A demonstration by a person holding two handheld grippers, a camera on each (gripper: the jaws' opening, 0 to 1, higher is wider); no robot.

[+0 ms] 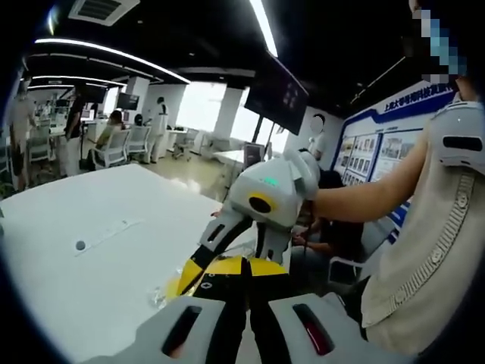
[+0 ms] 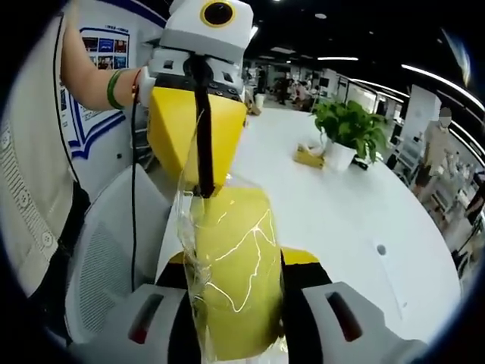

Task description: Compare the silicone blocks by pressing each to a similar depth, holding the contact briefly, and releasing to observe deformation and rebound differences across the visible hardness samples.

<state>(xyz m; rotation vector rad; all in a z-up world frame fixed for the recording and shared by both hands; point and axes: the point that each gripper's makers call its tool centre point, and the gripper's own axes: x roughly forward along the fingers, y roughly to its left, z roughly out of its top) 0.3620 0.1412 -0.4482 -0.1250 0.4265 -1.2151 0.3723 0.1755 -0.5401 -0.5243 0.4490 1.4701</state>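
Right tongs point(image 2: 231, 334) squeeze a wrapped yellow block point(image 2: 235, 265); left tongs point(image 2: 198, 163) pinch its wrap above. Other samples untested, seemingly.

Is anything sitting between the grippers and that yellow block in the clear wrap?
Nothing visible. The right gripper already clamps the yellow plastic-wrapped silicone block, and the left gripper meets its top edge, with only the clear wrap between.

White moulded housing on the right gripper point(image 1: 227, 262), green light glowing on top, yellow jaw plates edged in black. Same white shell on the left gripper point(image 2: 203, 178), broad yellow plates, black strip down the middle, black cable trailing below. Grey shoulders with dark slots low in both views. Beige sleeveless vest point(image 1: 424, 265), green wristband point(image 2: 114, 89).
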